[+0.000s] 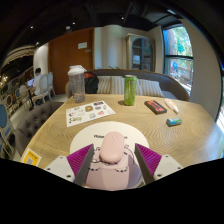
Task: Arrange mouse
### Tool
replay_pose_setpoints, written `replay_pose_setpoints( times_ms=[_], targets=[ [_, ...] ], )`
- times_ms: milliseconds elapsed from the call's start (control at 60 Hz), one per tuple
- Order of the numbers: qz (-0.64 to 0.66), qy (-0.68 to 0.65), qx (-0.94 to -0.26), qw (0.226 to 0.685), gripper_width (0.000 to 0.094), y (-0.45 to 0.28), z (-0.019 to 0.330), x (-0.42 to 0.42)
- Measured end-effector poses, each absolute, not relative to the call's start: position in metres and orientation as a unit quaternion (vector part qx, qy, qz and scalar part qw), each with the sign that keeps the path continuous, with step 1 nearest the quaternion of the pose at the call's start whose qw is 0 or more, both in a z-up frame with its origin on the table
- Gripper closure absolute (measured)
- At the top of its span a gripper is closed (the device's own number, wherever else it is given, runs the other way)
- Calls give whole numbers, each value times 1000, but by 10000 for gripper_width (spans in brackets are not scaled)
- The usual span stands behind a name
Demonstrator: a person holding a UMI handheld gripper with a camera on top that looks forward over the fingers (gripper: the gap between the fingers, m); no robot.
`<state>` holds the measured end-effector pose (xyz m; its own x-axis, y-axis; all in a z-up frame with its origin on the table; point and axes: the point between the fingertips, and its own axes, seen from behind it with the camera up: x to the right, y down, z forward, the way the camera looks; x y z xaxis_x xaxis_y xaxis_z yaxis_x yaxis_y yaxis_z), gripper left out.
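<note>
A pale pink mouse [112,150] lies on a round white mat [140,133] on the wooden table. My gripper [113,156] is low over the near edge of the mat. The mouse stands between its two fingers, with a gap to the magenta pad on the left [80,159] and to the one on the right [148,158]. The fingers are spread open and neither pad presses on the mouse. The rear of the mouse is level with the fingers and its front points out beyond them.
Beyond the mat lie a printed sheet [90,112], a clear plastic jar [77,83], a green cup [130,89], a dark red box [155,105], a white object [171,104] and a small teal object [174,121]. A yellow item [30,157] lies at the table's near left.
</note>
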<state>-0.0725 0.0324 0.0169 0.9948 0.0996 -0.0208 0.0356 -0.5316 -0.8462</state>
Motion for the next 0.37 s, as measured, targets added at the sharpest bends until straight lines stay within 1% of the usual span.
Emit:
replay_pose_setpoints(
  times_ms=[200, 367],
  targets=[
    [71, -75, -852, 513, 81, -38, 40, -54],
    [101, -78, -837, 532, 89, -78, 48, -25]
  ],
)
